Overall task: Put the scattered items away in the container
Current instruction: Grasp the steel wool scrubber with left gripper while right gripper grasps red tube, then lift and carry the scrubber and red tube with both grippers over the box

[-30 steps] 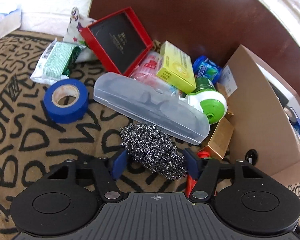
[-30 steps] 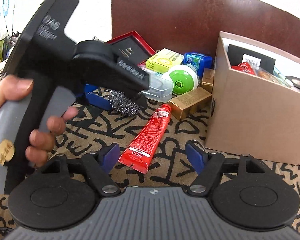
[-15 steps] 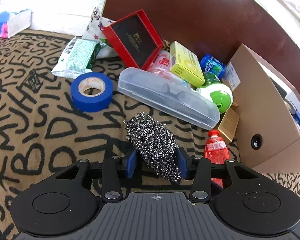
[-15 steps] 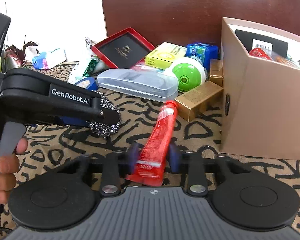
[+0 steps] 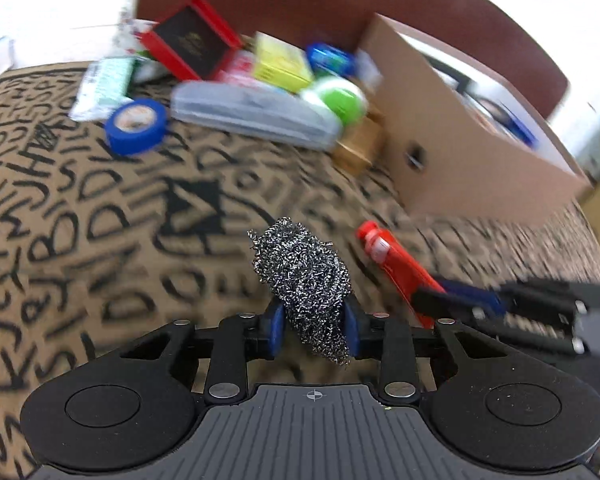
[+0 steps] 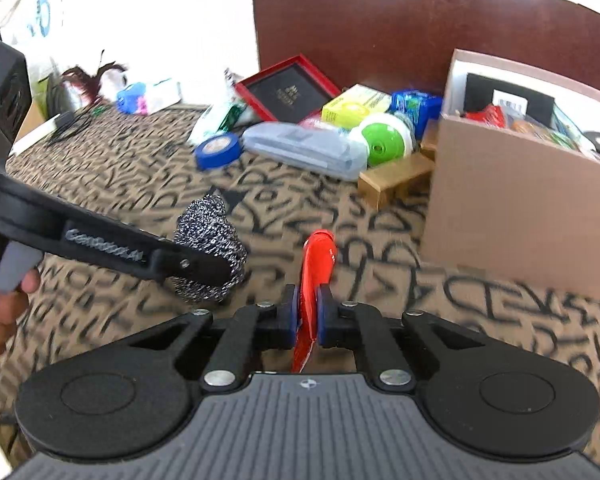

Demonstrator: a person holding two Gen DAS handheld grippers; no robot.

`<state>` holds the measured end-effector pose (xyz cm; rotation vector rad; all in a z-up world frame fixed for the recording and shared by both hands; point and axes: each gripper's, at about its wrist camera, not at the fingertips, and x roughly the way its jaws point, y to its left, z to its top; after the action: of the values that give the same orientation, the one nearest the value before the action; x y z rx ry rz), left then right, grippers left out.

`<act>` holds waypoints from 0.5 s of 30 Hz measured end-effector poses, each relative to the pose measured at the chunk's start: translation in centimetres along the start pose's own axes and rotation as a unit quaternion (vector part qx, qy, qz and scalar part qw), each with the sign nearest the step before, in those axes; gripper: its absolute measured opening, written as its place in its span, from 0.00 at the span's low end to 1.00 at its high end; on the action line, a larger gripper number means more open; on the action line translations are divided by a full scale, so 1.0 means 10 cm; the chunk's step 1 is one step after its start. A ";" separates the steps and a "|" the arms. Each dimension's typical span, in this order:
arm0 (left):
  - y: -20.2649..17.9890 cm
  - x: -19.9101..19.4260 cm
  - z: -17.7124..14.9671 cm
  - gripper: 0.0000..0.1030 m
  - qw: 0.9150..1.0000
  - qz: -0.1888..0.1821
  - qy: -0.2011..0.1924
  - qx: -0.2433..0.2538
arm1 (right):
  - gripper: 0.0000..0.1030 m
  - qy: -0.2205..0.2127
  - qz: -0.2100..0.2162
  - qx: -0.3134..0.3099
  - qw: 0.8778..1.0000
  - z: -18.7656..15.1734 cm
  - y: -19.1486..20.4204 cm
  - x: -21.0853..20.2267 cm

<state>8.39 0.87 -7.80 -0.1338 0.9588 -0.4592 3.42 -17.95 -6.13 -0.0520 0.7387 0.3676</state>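
My left gripper (image 5: pixel 311 326) is shut on a steel wool scourer (image 5: pixel 304 276) and holds it above the patterned cloth; the scourer also shows in the right wrist view (image 6: pixel 210 236). My right gripper (image 6: pixel 308 314) is shut on a red tube (image 6: pixel 316 268), lifted off the cloth; the tube shows in the left wrist view (image 5: pixel 396 264) too. The cardboard box (image 6: pixel 516 204) stands at the right with several items inside, also in the left wrist view (image 5: pixel 460 148).
A pile lies left of the box: blue tape roll (image 6: pixel 217 150), clear plastic case (image 6: pixel 304 150), green and white round item (image 6: pixel 384 140), gold box (image 6: pixel 392 178), yellow box (image 6: pixel 354 106), red framed box (image 6: pixel 288 88). A brown chair back (image 6: pixel 400 20) stands behind.
Both grippers closed on their items, lifted them off the cloth and pulled back from the pile. The left gripper took the scourer, the right took the red tube.
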 end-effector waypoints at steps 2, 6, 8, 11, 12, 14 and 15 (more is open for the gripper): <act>-0.08 -0.08 -0.14 0.29 1.000 -0.013 0.013 0.016 | 0.10 0.006 -0.002 -0.001 1.000 -0.12 -0.03 -0.14; -0.20 -0.11 -0.31 0.44 0.999 -0.017 0.021 0.032 | 0.10 0.022 -0.021 0.009 1.000 -0.31 -0.09 -0.27; -0.24 -0.07 -0.33 0.55 0.999 -0.014 0.025 0.033 | 0.11 0.024 -0.024 0.019 0.999 -0.35 -0.12 -0.26; -0.25 -0.04 -0.28 0.59 0.999 -0.010 0.020 0.025 | 0.11 0.019 -0.026 0.020 0.999 -0.35 -0.12 -0.24; -0.25 -0.04 -0.27 0.60 1.000 -0.009 0.017 0.023 | 0.11 0.019 -0.027 0.019 0.999 -0.34 -0.12 -0.22; -0.25 -0.04 -0.23 0.65 1.000 -0.009 0.011 0.017 | 0.11 0.018 -0.026 0.019 0.999 -0.34 -0.11 -0.20; -0.25 -0.03 -0.21 0.70 1.000 -0.006 0.010 0.013 | 0.11 0.018 -0.026 0.021 0.999 -0.33 -0.11 -0.19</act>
<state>5.71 -1.07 -7.97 -0.1110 0.9723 -0.4858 0.37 -20.16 -7.42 -0.0390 0.7780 0.3015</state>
